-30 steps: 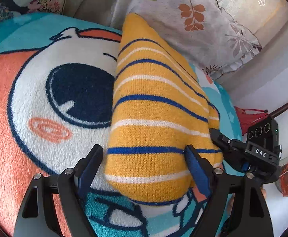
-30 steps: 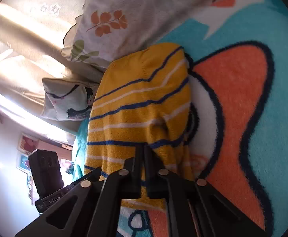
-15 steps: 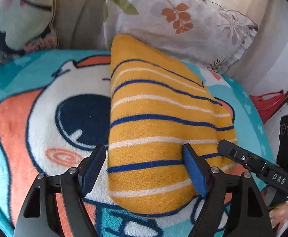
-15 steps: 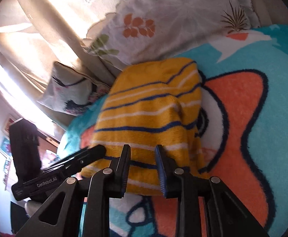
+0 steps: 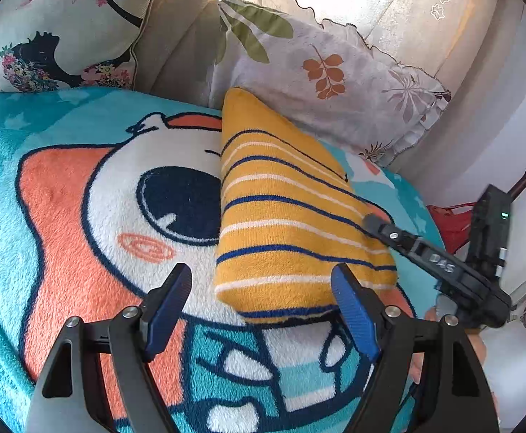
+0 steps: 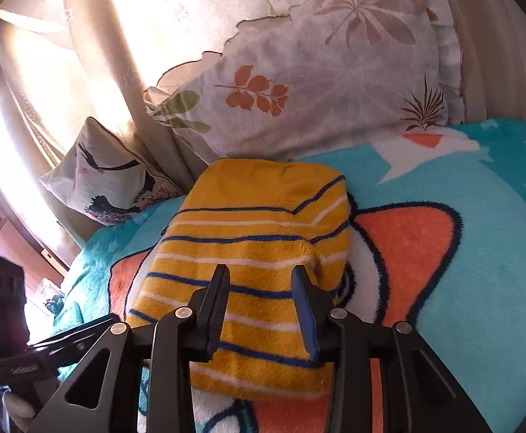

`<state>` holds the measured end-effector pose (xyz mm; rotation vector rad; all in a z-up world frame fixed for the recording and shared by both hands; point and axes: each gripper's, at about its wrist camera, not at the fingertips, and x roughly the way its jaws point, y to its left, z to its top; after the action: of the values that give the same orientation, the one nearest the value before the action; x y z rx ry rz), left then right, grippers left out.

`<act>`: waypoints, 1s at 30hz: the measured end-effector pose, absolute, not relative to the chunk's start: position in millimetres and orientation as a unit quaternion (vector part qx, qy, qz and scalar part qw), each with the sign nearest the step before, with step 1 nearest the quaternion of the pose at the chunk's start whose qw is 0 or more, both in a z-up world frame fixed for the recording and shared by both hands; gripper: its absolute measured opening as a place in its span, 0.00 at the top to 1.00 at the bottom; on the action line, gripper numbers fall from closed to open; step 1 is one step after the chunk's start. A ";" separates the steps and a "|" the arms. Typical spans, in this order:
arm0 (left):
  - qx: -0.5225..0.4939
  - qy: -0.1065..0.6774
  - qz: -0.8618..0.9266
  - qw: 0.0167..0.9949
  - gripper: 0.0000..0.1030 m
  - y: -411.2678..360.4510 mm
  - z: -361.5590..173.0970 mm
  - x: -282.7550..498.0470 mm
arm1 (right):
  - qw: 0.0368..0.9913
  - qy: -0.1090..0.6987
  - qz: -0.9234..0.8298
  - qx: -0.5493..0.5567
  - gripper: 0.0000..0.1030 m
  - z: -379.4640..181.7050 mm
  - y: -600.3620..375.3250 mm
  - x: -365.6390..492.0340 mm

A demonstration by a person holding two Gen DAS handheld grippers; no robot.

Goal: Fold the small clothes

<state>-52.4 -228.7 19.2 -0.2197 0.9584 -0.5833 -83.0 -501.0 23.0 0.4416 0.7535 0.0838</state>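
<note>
A folded yellow knit garment (image 5: pixel 284 223) with blue and white stripes lies on the cartoon fleece blanket (image 5: pixel 82 223). It also shows in the right wrist view (image 6: pixel 255 252). My left gripper (image 5: pixel 263 288) is open and empty, just short of the garment's near edge. My right gripper (image 6: pixel 261 288) is open and empty, hovering over the garment's near part. The right gripper's finger (image 5: pixel 407 241) shows in the left wrist view at the garment's right edge. The left gripper (image 6: pixel 46 346) shows at the lower left of the right wrist view.
A leaf-print pillow (image 5: pixel 335 83) lies right behind the garment, also seen in the right wrist view (image 6: pixel 317 83). A second printed cushion (image 5: pixel 57 36) and a curtain (image 6: pixel 82 54) stand at the back. Red items (image 5: pixel 450 223) sit beyond the blanket's right edge.
My right gripper has opened, let go of the garment and pulled back. My left gripper has backed away from the garment. The garment now lies flat, folded.
</note>
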 end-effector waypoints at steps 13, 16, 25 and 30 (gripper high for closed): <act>-0.070 0.411 -0.250 0.874 0.23 -219.7 31.4 -76.5 | 0.910 0.367 -0.002 0.194 0.43 42.4 -485.7 -96.8; -0.037 0.373 -0.215 0.902 0.23 -214.4 43.8 -89.0 | 0.918 0.370 -0.007 0.144 0.41 44.9 -468.9 -108.8; 0.011 0.248 -0.111 0.962 0.04 -199.3 82.4 -135.4 | 0.915 0.389 -0.112 -0.006 0.36 61.0 -496.1 -173.2; 0.016 0.225 -0.106 0.968 0.01 -200.5 97.3 -165.4 | 0.907 0.361 -0.204 -0.069 0.26 82.1 -501.9 -206.6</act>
<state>-165.4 -200.5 97.3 0.0323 0.4548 -0.2140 -206.6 -501.9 82.1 -0.1422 0.7453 -0.4215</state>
